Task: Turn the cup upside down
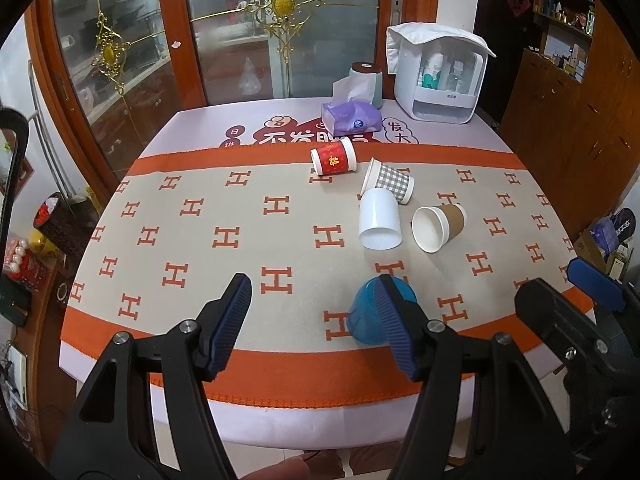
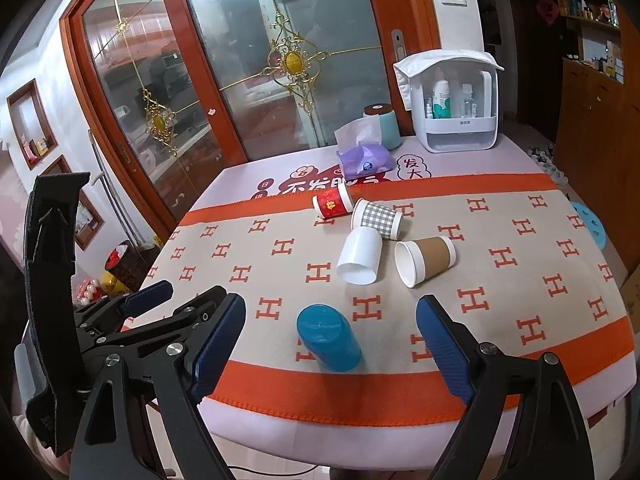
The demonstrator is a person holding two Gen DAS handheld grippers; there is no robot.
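We see the blue cup (image 2: 329, 337) standing inverted near the table's (image 2: 520, 432) front edge; the right wrist view shows it whole, while the left gripper's (image 1: 314, 324) finger (image 1: 394, 320) half hides it. Both grippers, including the right gripper (image 2: 330, 346), gape wide and empty.

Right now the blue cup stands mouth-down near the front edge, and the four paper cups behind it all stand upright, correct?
Not quite. The blue cup does stand mouth-down near the front edge, but the right wrist view shows the red, checked, white and brown cups lying on their sides.
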